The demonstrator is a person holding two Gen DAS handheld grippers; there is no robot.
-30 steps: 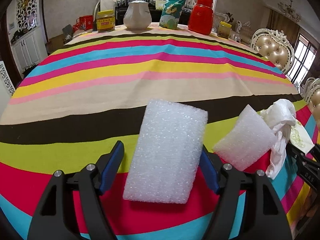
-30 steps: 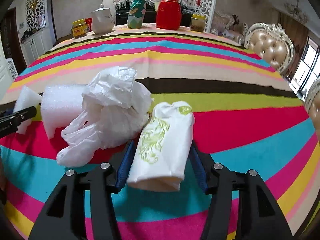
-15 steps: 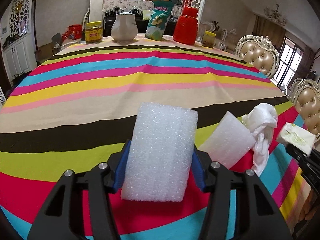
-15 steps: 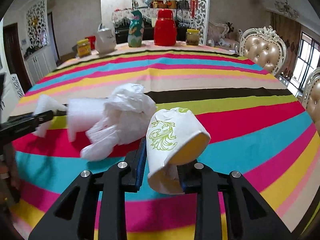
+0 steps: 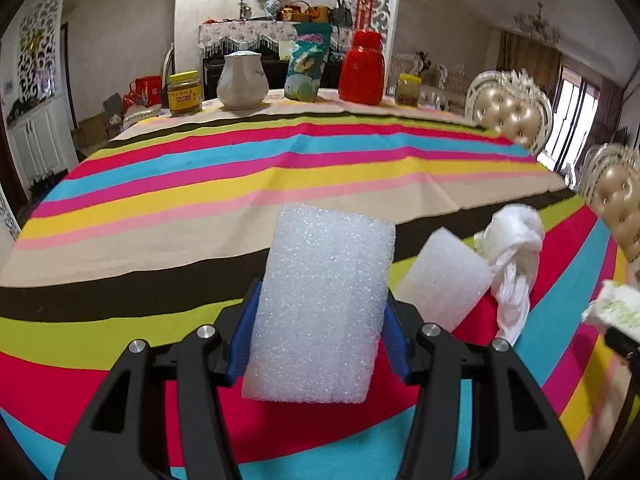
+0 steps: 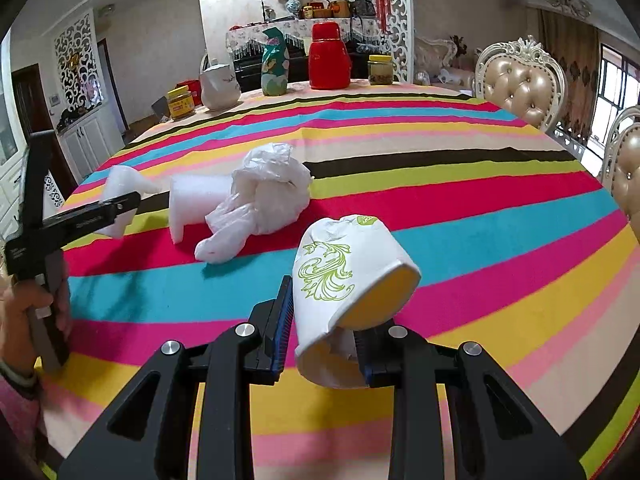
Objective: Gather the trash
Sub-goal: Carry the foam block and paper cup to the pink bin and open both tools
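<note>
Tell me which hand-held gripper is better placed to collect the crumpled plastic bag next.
Neither is free: the left hand-held gripper is clamped on a foam block, the right hand-held gripper on a crushed paper cup. After emptying, probably the right; the plastic bag lies just ahead of it.

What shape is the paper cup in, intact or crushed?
Crushed. The paper cup is pinched between the right tongs; its lower end is squashed flat and its wall creased.

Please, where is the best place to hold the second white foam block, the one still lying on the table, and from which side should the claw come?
Probably across the two long flat faces of the smaller foam block, near its middle. It lies next to the crumpled plastic bag, so come from the side away from the bag, where the tablecloth is bare.
</note>
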